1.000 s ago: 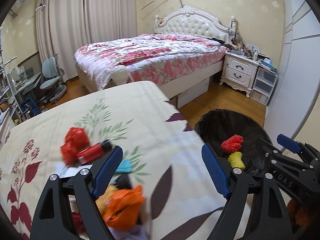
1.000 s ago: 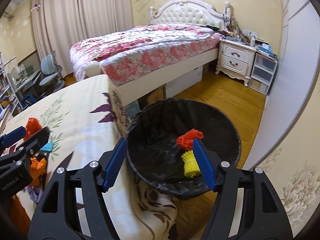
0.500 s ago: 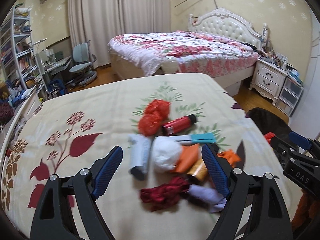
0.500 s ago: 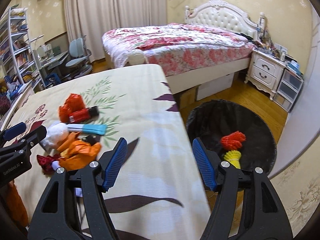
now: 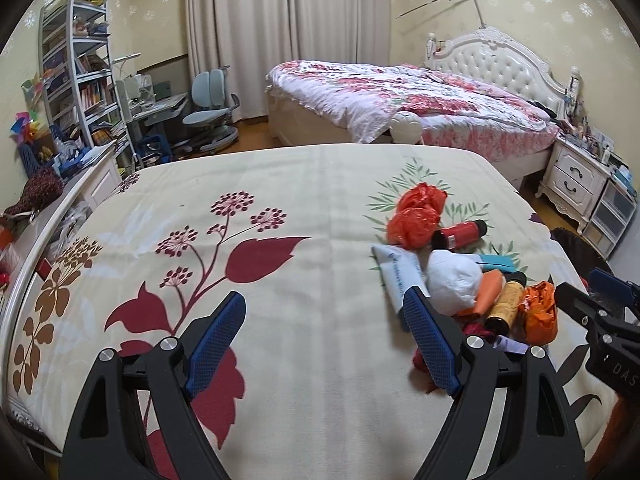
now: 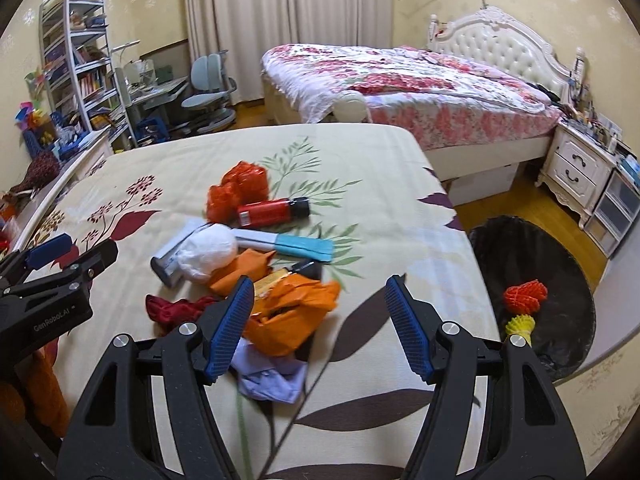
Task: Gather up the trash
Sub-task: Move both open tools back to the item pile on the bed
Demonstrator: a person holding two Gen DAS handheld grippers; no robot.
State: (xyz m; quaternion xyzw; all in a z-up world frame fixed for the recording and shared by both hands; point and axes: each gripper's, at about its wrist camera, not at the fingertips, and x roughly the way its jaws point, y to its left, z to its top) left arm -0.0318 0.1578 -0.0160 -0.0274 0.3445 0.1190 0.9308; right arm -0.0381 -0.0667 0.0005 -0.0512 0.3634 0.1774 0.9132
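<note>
Bedspread (image 5: 304, 208) | left gripper (image 5: 324, 340) tilted down, jaws apart | right gripper (image 6: 320, 320) likewise

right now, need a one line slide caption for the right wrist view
Open right gripper hovers over a trash pile on the floral bedspread, lined bin waiting beside the bed.

Both tools (image 5: 324, 340) (image 6: 318, 326) agape, empty
</note>
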